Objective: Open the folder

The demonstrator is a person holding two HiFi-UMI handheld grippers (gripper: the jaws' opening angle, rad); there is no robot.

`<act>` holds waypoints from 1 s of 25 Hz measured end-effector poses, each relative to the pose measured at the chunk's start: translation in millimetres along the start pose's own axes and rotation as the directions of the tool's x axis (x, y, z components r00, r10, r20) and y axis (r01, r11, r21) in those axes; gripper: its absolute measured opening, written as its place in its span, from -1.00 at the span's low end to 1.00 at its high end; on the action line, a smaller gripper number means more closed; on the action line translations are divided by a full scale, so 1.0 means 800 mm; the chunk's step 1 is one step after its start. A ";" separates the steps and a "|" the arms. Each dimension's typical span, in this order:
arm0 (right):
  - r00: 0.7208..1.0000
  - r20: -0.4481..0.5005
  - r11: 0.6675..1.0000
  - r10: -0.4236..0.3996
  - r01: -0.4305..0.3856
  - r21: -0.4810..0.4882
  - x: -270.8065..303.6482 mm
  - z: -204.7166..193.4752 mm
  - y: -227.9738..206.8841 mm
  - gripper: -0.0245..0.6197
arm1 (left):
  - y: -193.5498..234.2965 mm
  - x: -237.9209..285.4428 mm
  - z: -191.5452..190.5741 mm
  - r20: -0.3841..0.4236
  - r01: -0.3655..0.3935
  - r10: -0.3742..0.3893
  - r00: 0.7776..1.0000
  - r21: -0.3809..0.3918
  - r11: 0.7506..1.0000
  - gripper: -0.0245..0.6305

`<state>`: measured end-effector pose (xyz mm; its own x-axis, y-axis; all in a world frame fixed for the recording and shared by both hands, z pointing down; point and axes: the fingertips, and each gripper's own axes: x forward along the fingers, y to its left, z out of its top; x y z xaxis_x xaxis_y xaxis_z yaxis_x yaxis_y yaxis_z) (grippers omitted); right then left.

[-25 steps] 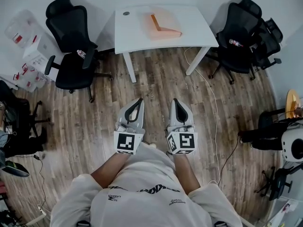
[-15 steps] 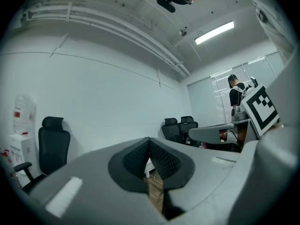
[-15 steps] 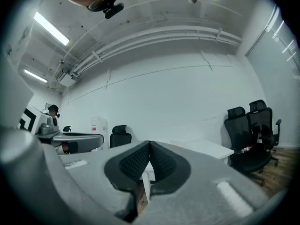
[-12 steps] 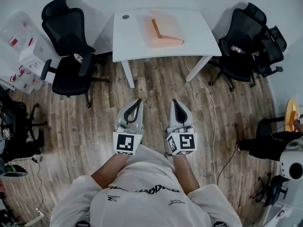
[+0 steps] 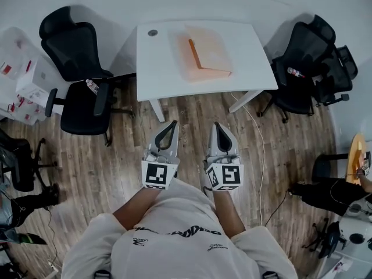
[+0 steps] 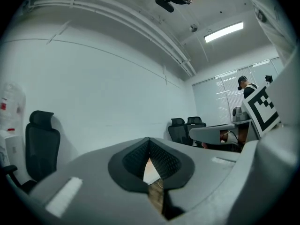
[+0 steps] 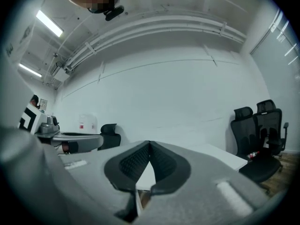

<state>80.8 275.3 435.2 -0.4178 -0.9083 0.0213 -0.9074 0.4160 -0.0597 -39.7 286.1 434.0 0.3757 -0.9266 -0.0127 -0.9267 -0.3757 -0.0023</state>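
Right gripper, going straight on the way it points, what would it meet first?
Probably the near edge of the white table, by the orange folder; the right gripper has only floor before it. Height is unclear, so it might pass over the tabletop.

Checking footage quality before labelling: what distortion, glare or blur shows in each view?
Head view: sharp and evenly lit, fisheye bowing the edges of the white rectangular table. Left gripper view: ceiling strip light glares. Right gripper view: dark vignetted corners, white wall pipes curve.
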 end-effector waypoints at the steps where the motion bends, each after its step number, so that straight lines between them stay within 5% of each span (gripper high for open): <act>1: 1.000 -0.003 1.000 -0.003 0.003 0.000 0.018 0.002 -0.002 -0.92 | 0.012 0.013 0.001 -0.001 0.003 -0.003 1.000 -0.002 1.000 -0.93; 10: 0.999 -0.027 0.999 -0.031 0.030 -0.011 0.138 0.012 -0.016 -0.92 | 0.100 0.110 -0.004 -0.018 0.004 -0.004 1.000 -0.033 0.999 -0.93; 25: 0.996 -0.091 0.999 -0.008 0.004 -0.051 0.246 -0.007 -0.056 -0.92 | 0.129 0.217 -0.041 -0.077 0.024 -0.030 0.997 -0.070 0.997 -0.93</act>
<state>39.0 78.5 447.8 -0.4126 -0.9039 0.1126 -0.9101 0.4144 -0.0085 -69.7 85.9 464.3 0.4022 -0.9133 0.0641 -0.9149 -0.3982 0.0671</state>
